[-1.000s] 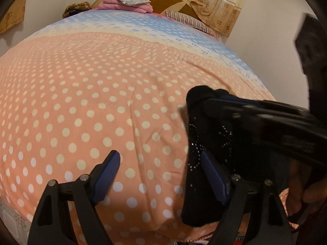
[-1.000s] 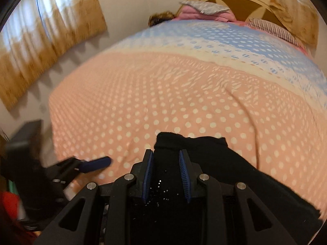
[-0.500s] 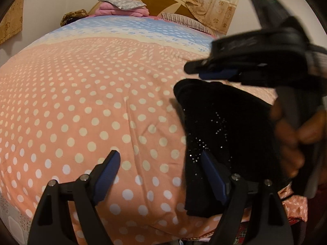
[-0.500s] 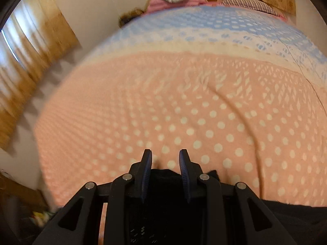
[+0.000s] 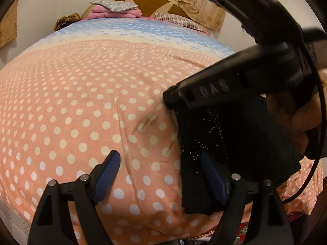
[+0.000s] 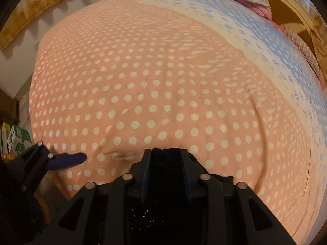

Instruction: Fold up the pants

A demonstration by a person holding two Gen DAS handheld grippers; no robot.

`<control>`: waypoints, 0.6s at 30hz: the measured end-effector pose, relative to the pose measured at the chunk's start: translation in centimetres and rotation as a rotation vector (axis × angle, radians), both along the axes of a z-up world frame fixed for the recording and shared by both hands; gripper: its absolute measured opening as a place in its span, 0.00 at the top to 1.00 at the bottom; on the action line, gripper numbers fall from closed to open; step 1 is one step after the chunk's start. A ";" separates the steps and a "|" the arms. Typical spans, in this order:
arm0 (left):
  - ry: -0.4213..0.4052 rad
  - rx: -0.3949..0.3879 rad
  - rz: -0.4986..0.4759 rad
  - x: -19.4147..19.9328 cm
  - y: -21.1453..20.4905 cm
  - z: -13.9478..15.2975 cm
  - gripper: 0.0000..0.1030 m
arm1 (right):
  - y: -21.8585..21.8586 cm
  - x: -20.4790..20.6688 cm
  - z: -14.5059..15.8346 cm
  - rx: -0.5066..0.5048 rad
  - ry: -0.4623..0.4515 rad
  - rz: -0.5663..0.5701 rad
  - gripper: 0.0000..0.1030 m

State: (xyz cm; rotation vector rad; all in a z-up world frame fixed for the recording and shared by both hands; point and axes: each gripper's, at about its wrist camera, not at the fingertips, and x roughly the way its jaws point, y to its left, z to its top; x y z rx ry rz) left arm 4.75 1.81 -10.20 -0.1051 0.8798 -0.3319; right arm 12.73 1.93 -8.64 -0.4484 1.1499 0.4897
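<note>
**Left wrist view: black pants pinched by the right tool at the near edge of the bed**

Left wrist view has the left tool (image 5: 159, 175) hanging over the bedspread (image 5: 85, 106) with its jaws spread wide and nothing pressed between them. Its left finger sits over bare dotted cloth, and its right finger (image 5: 212, 175) lies against the near edge of the pants (image 5: 235, 138), a dark folded bundle with small sparkling dots. The pants lie just ahead and to the right of this tool, at the near side of the bed. Beyond them the right tool (image 5: 173, 94) comes in from the right, held by a hand (image 5: 302, 122), its tip down at the far edge of the pants.

In the right wrist view, the right tool (image 6: 166, 163) has black fabric of the pants (image 6: 165, 183) bunched between its two blue pads; the jaws have just been closing and stand narrow, gripping the cloth. One blue finger of the left tool (image 6: 67, 160) shows low to its left, resting over the bedspread (image 6: 155, 81). A headboard (image 5: 155, 2) and pillows (image 5: 114, 10) lie far ahead.
</note>
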 end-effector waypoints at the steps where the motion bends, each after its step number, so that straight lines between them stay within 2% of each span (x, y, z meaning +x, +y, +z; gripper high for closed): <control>1: -0.001 0.003 0.000 0.0 -0.1 -0.1 0.19 | -0.2 0.3 0.1 0.006 -0.003 -0.021 0.84; 4: -0.006 0.027 -0.002 -0.1 -0.7 0.0 0.19 | -1.3 1.3 0.1 0.022 -0.012 -0.104 0.87; 7: -0.008 0.038 -0.003 -0.1 -0.8 -0.1 0.19 | -2.5 3.0 -1.0 0.129 0.035 -0.214 0.87; 10: -0.004 0.040 -0.004 -0.1 -0.8 -0.1 0.19 | -3.5 3.5 -1.5 0.187 0.024 -0.270 0.90; 12: -0.003 0.037 -0.008 -0.3 -0.5 0.0 0.19 | -4.6 3.9 -1.4 0.266 0.031 -0.333 0.90; 14: 0.000 0.017 -0.009 -0.3 0.1 0.1 0.19 | -5.7 3.3 -0.2 0.362 -0.038 -0.379 0.90; 15: 0.001 0.003 -0.001 -0.2 0.5 0.2 0.19 | -7.4 2.3 1.4 0.454 -0.107 -0.404 0.90; 18: -0.005 -0.005 0.040 0.2 2.3 0.6 0.20 | -12.2 -1.4 4.8 0.648 -0.234 -0.476 0.86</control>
